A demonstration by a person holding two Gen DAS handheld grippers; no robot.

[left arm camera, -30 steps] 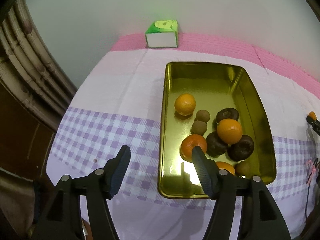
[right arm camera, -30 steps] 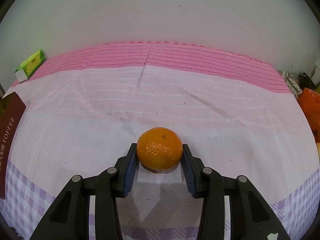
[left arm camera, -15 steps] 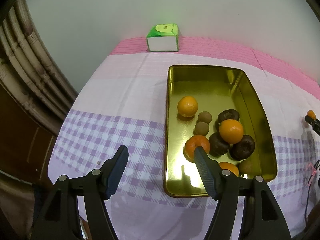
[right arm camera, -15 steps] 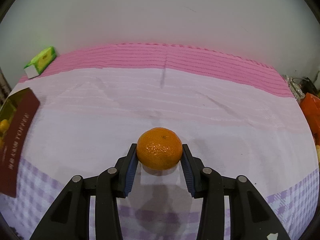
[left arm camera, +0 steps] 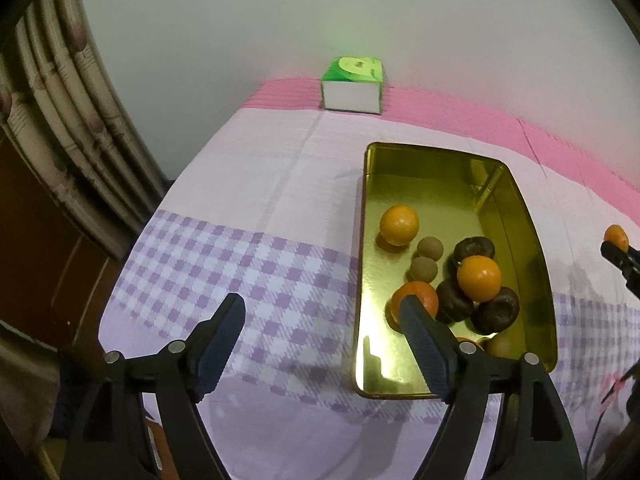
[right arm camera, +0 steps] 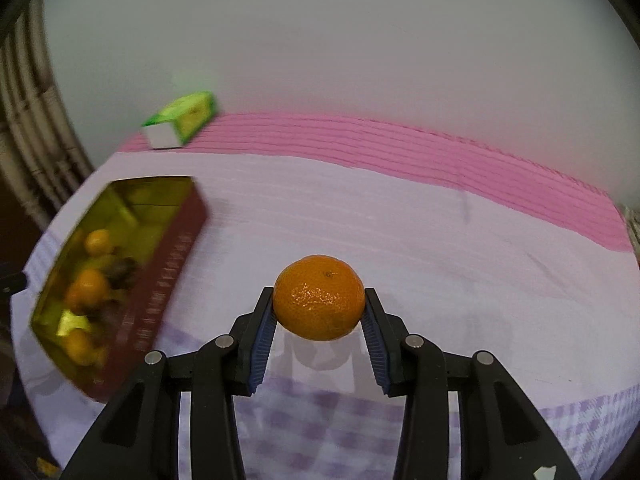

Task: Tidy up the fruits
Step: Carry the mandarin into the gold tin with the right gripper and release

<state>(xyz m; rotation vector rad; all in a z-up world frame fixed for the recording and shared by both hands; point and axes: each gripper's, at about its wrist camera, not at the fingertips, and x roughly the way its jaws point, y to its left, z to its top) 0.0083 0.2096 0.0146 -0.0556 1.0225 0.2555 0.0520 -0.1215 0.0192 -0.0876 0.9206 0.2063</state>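
Observation:
My right gripper [right arm camera: 319, 312] is shut on an orange mandarin [right arm camera: 319, 297] and holds it above the pink and lilac cloth. It also shows at the right edge of the left wrist view [left arm camera: 616, 240]. A gold tin tray [left arm camera: 448, 156] holds several mandarins [left arm camera: 399, 225], dark fruits [left arm camera: 496, 310] and small brown fruits [left arm camera: 430, 247]. In the right wrist view the tray [right arm camera: 172, 256] lies to the left, blurred. My left gripper [left arm camera: 322, 322] is open and empty over the tray's near left edge.
A green and white box [left arm camera: 353, 85] stands at the back of the table by the wall, also in the right wrist view [right arm camera: 180, 124]. A curtain [left arm camera: 60, 120] hangs at the left past the table edge.
My right gripper has lifted the mandarin off the cloth and swung left, bringing the tray into view. My left gripper has drifted slightly back and left, still open.

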